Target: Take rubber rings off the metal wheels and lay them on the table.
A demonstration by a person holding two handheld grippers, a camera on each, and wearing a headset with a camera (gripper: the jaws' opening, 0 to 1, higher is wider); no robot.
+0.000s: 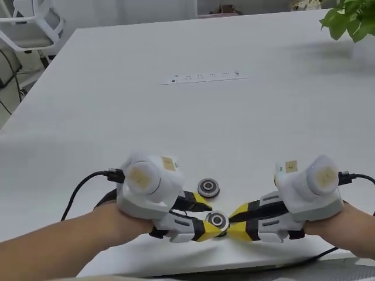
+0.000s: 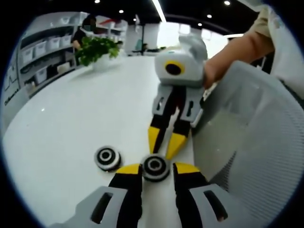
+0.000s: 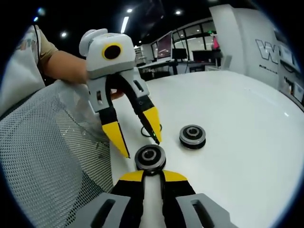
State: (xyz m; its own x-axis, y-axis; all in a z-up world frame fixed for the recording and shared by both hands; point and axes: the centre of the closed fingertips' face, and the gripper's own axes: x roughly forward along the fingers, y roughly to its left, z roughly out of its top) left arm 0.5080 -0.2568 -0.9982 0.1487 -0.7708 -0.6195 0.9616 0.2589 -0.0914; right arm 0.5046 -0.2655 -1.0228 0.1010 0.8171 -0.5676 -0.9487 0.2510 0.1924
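Head view first: both grippers sit at the near edge of the white table (image 1: 176,117), tips pointed at each other with a small metal wheel (image 1: 217,220) between them. The left gripper (image 1: 206,218) has its jaws spread to about the wheel's width. In the left gripper view a yellow tip sits tight against each side of the wheel, so as far as I can see it's clamped on it. The right gripper (image 1: 231,221) comes in from the opposite side with its jaws drawn narrow, almost together, and the tips right at the wheel's rim. Can't tell if they're actually pinching anything there.

The wheel rests on the tabletop and has its dark outer band (image 3: 137,160) on. A second wheel (image 1: 208,187) lies flat just beside it, a bit farther in, apart from both grippers, band on too.

Farther back there's a socket strip (image 1: 205,76) set into the table, and a leafy plant (image 1: 351,20) at the far corner.
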